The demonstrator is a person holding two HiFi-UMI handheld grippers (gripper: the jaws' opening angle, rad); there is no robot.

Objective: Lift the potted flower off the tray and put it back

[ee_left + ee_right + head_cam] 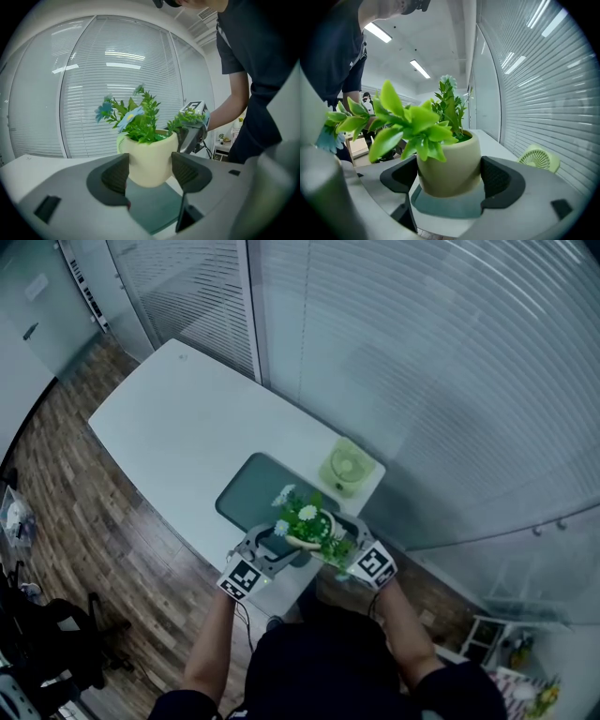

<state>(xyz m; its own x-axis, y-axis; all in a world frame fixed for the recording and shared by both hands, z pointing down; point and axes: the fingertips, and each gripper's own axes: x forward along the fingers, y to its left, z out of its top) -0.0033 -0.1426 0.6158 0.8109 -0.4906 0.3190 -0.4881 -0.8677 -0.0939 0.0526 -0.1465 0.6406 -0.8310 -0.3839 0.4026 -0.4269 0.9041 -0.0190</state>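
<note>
A cream pot with green leaves and pale blue and white flowers, the potted flower, is over the near end of the dark grey tray on the white table. Both grippers clamp it from opposite sides. My left gripper is shut on the pot, with both pads against its sides. My right gripper is shut on the pot in the same way. The tray shows just below the pot's base. I cannot tell whether the base touches it.
A small light-green fan stands on the table just beyond the tray's right end. A wall of glass with blinds runs behind the table. The table's near edge lies right under the grippers, above wooden floor.
</note>
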